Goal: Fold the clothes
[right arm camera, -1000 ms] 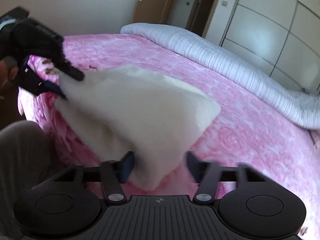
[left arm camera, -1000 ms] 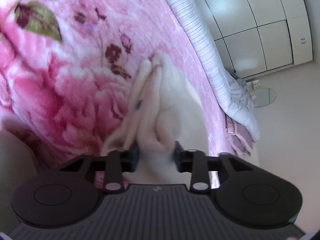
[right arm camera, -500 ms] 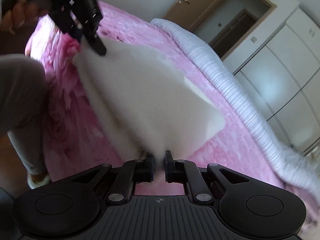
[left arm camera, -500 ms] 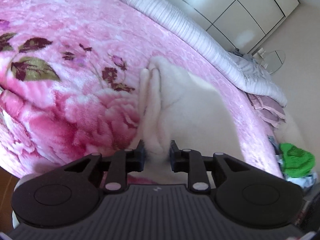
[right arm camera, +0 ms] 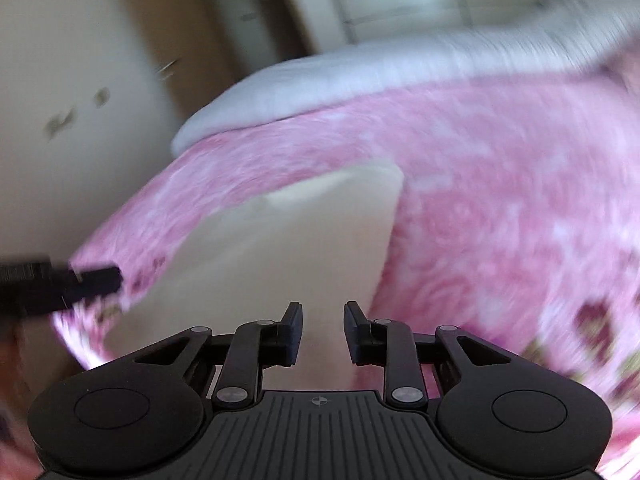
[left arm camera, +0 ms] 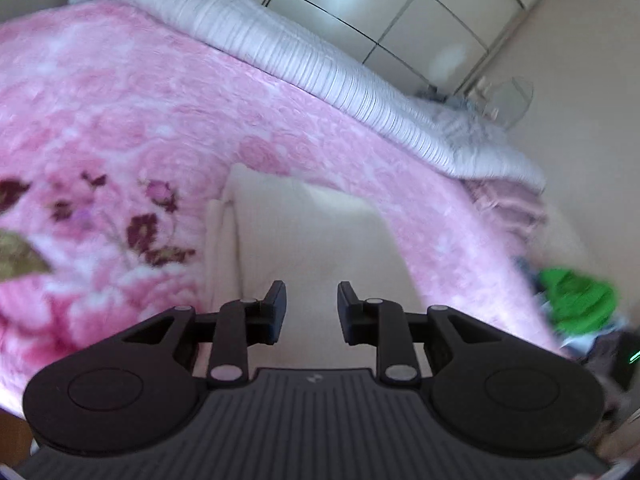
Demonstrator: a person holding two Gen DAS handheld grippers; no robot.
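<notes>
A folded cream garment (left arm camera: 312,232) lies flat on the pink flowered blanket (left arm camera: 120,100). My left gripper (left arm camera: 311,304) hovers over its near end, jaws slightly apart; the cloth shows smooth behind the gap, with no fold pinched. The right wrist view is blurred. There the garment (right arm camera: 288,248) stretches away from my right gripper (right arm camera: 323,320), whose jaws are opening with nothing pinched between the pads. The left gripper (right arm camera: 114,276) shows at the garment's left edge, over the blanket (right arm camera: 500,200).
A white striped quilt (left arm camera: 320,64) is rolled along the bed's far side. Behind it stand white wardrobe doors (left arm camera: 400,8) and a floor fan (left arm camera: 508,100). A green item (left arm camera: 576,296) lies in a pile off the bed's right edge.
The garment was bunched in the left jaws and pinched in the right; now it lies flat with both off it. The right jaws have parted. Both wrists rolled and drew back.
</notes>
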